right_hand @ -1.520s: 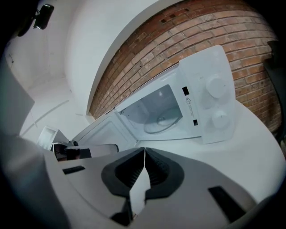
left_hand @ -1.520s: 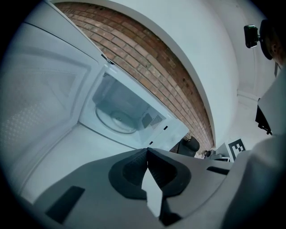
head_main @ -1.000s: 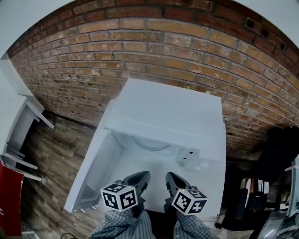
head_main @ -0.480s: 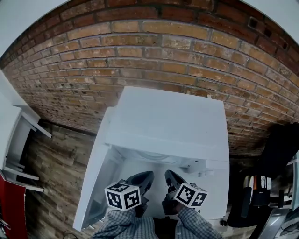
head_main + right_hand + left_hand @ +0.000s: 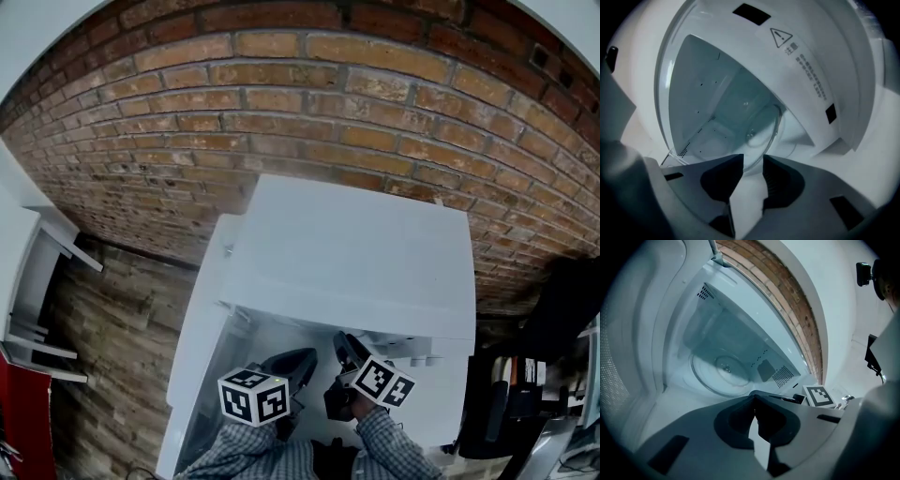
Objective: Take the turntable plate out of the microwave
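Note:
The white microwave (image 5: 347,253) stands open with its door (image 5: 199,328) swung to the left. Inside, the round glass turntable plate (image 5: 723,371) lies flat on the cavity floor. From above, the microwave's top hides it. My left gripper (image 5: 292,364) is at the opening's left, short of the plate, jaws shut on nothing (image 5: 754,398). My right gripper (image 5: 349,351) is at the opening's right. Its jaws are opening (image 5: 752,164) and hold nothing. The plate's (image 5: 761,129) near rim shows just beyond the gap, clear of the pads.
A brick wall (image 5: 309,103) rises behind the microwave. The front frame with a warning label (image 5: 787,42) is close on the right gripper's right. A white shelf (image 5: 37,272) stands at the left over wooden flooring, and dark gear (image 5: 525,403) at the right.
Both grippers have moved forward into the microwave's opening. The right gripper's marker cube has rolled. The microwave's top now hides the plate from above.

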Motion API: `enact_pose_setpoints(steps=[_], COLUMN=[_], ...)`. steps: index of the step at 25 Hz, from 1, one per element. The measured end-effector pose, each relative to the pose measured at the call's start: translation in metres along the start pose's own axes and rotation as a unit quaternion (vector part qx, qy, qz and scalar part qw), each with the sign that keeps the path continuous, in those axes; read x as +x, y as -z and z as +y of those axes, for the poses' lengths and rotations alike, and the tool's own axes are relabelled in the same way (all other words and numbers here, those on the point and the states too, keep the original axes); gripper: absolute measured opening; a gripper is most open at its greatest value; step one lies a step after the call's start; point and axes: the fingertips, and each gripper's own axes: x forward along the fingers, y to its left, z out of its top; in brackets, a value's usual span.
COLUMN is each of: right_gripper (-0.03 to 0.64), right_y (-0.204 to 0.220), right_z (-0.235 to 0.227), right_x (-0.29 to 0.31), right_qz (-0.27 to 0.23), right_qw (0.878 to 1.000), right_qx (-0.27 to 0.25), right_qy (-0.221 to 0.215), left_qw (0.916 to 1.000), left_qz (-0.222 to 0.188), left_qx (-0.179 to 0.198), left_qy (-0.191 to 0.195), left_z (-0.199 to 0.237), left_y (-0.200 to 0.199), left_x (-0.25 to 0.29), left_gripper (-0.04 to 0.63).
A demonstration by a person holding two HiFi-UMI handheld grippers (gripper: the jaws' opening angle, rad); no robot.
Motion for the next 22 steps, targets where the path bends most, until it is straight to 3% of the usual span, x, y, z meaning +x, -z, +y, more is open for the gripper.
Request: enact_pose_setpoints(steps=[14,18,22], right_gripper=[0.109,0.051,0.040], right_y=[-0.003,-0.003,-0.004], right_z=[-0.013,-0.016,-0.016], right_x=[0.027,0.028,0.028], right_qz=[-0.009,-0.012,-0.029], right_qw=[0.998,0.997,0.993], right_qx=[0.048,0.074,0.113], right_qy=[0.025,0.023,0.006], left_qw=[0.9999,0.9998,0.9984], left_qz=[0.014,0.016,0.017], left_qx=[-0.008,-0.014,-0.051], left_qy=[-0.001,0.001,0.013], left_z=[0.012,0.013,0.015], left_y=[0.001,0.002,0.004], left_x=[0.003,0.007,0.015], left_gripper=[0.009,0.009,0.009])
